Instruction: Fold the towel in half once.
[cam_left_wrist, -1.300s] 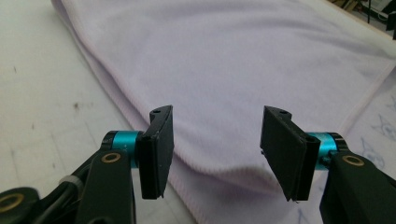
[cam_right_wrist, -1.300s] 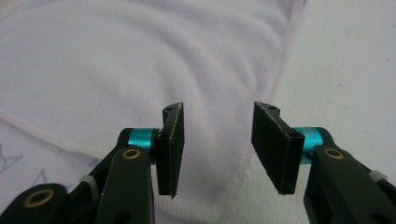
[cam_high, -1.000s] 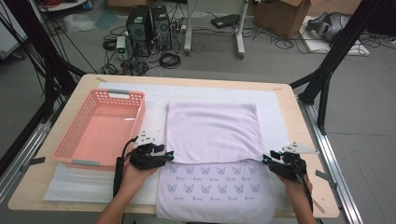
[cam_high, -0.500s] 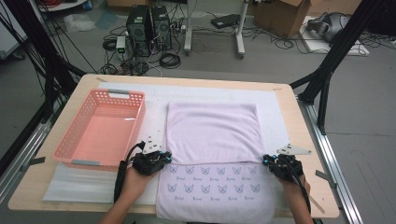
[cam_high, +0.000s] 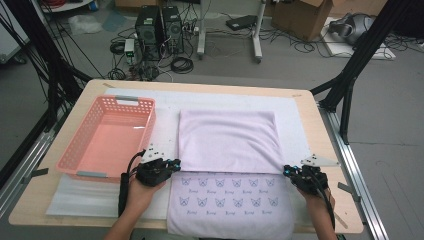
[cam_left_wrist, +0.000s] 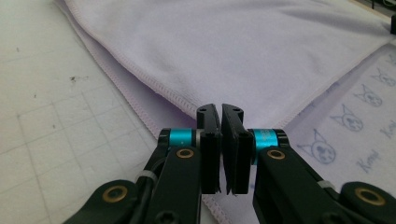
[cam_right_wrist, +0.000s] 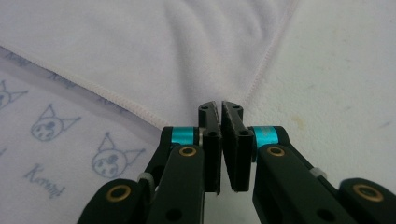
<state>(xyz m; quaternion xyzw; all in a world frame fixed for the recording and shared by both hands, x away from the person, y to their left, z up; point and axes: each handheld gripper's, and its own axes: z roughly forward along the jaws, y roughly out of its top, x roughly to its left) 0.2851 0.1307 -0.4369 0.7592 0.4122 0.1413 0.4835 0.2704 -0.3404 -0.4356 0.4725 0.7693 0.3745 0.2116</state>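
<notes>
A pale purple towel (cam_high: 227, 170) lies on the white mat (cam_high: 295, 115) in the middle of the wooden table (cam_high: 320, 130). Its far half is folded back over itself, so the plain side shows on top. The near half shows small cat faces, and its near edge hangs a little over the table edge closest to the person.

The left gripper (cam_high: 172, 164) sits at the left end of the fold edge. In the left gripper view its two black jaws are pressed together at the tips (cam_left_wrist: 221, 114), right at the stitched corner of the folded part. The cloth edge runs under the jaws, but I cannot tell if any cloth is pinched between them.

The right gripper (cam_high: 289, 171) sits at the right end of the same edge. In the right gripper view its jaws are also closed (cam_right_wrist: 220, 112), with the tips at the towel corner. I cannot tell if it has hold of the cloth either.

A pink basket (cam_high: 107, 172) stands just beside the left gripper, on its left, near the towel's left edge. That side is tight. To the right of the towel there is a strip of bare mat and then table edge. Beyond the towel's far edge, the mat is open up to the far side of the table.
</notes>
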